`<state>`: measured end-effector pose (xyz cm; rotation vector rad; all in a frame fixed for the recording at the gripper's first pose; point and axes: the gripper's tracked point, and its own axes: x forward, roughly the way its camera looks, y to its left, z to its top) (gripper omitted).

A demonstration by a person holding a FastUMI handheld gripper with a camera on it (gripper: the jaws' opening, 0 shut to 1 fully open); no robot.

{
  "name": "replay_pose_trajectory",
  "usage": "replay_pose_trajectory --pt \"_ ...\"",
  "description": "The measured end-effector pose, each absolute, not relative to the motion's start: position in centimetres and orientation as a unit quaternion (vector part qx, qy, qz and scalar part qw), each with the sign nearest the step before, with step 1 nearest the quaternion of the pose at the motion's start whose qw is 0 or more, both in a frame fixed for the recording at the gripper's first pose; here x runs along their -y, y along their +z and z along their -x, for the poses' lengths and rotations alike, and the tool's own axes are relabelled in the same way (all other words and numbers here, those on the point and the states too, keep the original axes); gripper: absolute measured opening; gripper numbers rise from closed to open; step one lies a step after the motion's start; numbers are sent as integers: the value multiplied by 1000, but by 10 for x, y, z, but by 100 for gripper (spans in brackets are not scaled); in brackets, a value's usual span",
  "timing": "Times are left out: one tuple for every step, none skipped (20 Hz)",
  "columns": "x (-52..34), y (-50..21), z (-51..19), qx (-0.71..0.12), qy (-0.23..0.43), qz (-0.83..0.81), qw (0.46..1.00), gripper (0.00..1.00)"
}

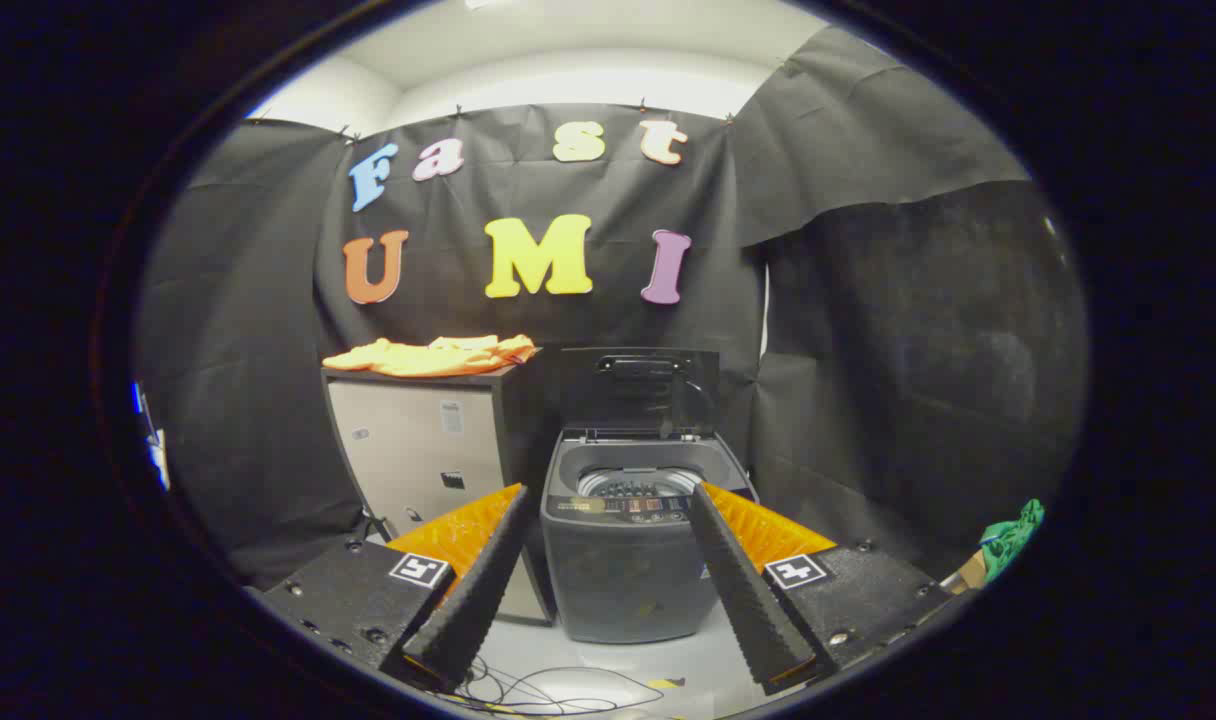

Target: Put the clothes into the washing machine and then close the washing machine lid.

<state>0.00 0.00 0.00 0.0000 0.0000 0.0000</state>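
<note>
On top of the pale cabinet (423,450), which stands against the booth wall just left of the washing machine (633,540), the orange clothes (430,355) lie in a loose, flattened heap. They reach to the cabinet's right-hand edge, close to the machine's raised lid (640,390) but apart from it.

Machine status: the lid stands upright at the back, handle at its top edge. The tub opening (636,482) is exposed, and no fabric can be seen in the part of it that is visible. The control strip runs along the front rim.

Tool status: the gripper (608,505) is spread wide, its two fingers parted with nothing between them. The machine's front shows through the gap. Both fingertips sit short of the machine, and the clothes are well beyond them, up and to the left.

Progress assessment: no stage of the task appears complete. The clothes remain to be picked up from the cabinet, carried over the tub, and released inside. The lid then remains to be swung down.

Other items: loose cables (558,690) lie on the floor below the fingers, and a green cloth (1011,535) sits off to the right.
</note>
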Motion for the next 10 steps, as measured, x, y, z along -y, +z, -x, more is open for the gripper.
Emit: replay_pose_trajectory --pt "2 1 1 2 -2 -1 1000 100" --pt "5 4 1 5 -6 1 1000 100" --pt "8 6 2 8 -9 2 1000 100" --pt "10 9 3 10 -10 1 1000 100" --pt "10 10 5 10 -9 0 1000 100" --pt "11 10 5 11 -10 0 1000 100" --pt "13 10 5 10 -11 -1 1000 100" --pt "12 10 6 9 -11 -3 1000 100" --pt "13 8 5 9 -12 -3 1000 100" --pt "13 8 4 7 -13 -1 1000 100"
